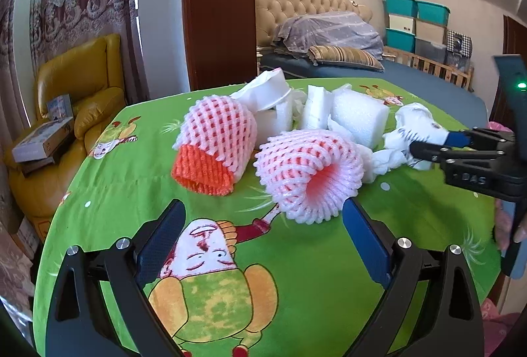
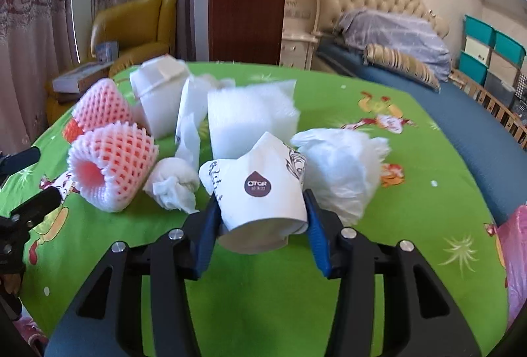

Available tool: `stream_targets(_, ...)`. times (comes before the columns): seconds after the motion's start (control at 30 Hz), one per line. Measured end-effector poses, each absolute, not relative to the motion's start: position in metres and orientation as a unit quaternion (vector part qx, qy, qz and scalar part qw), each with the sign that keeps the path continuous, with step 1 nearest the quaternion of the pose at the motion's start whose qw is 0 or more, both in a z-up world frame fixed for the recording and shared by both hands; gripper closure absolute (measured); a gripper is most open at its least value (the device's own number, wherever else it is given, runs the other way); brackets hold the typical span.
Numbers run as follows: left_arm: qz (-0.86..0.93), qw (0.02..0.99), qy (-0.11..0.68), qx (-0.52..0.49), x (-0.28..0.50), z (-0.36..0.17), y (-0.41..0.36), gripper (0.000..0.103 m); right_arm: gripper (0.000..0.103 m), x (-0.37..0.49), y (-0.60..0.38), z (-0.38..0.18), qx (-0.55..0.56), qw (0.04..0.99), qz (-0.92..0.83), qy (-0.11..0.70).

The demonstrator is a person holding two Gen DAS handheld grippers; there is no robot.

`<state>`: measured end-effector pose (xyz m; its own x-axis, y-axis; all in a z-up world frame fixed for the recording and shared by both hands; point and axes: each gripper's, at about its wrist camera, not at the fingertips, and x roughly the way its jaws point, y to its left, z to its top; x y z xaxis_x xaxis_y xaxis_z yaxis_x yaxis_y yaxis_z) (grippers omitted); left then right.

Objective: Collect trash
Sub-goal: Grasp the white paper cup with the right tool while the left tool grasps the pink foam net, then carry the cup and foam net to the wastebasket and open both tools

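Trash lies in a heap on a table with a green cartoon cloth (image 1: 125, 179). My right gripper (image 2: 261, 198) is shut on a crushed white paper cup (image 2: 260, 192) with a brown drop logo, a blue pad pressed on each side. The left wrist view shows that gripper (image 1: 428, 142) reaching in from the right. My left gripper (image 1: 263, 208) stands open and empty, its blue pads either side of the near end of a pink foam fruit net (image 1: 306, 172). A second net with an orange liner (image 1: 217, 139) lies to its left.
Behind the nets are white foam blocks (image 1: 355, 116), a white paper container (image 2: 158, 93), a tissue wad (image 2: 174, 182) and a crumpled white plastic bag (image 2: 342, 165). A pink bag (image 2: 517, 258) hangs at the right edge. A yellow armchair (image 1: 79, 86) and a bed (image 1: 362, 67) stand beyond.
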<state>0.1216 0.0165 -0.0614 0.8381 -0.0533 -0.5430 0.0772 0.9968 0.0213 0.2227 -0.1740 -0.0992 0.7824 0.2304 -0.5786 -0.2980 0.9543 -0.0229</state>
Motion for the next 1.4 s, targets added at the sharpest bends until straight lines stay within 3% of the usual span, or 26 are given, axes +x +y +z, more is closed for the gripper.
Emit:
stream_targets(0.77, -0.044, 0.94, 0.336, 0.028, 0.188, -0.064, -0.031, 0.013, 0.056, 0.185, -0.204, -0.097, 0.007, 0.952, 0.158, 0.263)
stream_targets(0.8, -0.041, 0.939, 0.342, 0.027, 0.191, -0.065, -0.031, 0.015, 0.056, 0.185, -0.204, -0.098, 0.007, 0.952, 0.158, 0.264)
stream_targets(0.87, -0.043, 0.935, 0.352, 0.018, 0.196, -0.068, -0.028, 0.031, 0.056, 0.185, -0.203, -0.1, 0.006, 0.951, 0.157, 0.265)
stream_targets(1.03, -0.048, 0.944, 0.325, 0.001, 0.188, -0.062, -0.022, 0.047, 0.056, 0.184, -0.199, -0.105, -0.001, 0.952, 0.154, 0.264)
stream_targets(1.4, -0.039, 0.96, 0.278, 0.005, 0.167, -0.054, -0.02, 0.05, 0.056, 0.181, -0.193, -0.107, -0.019, 0.958, 0.149, 0.243)
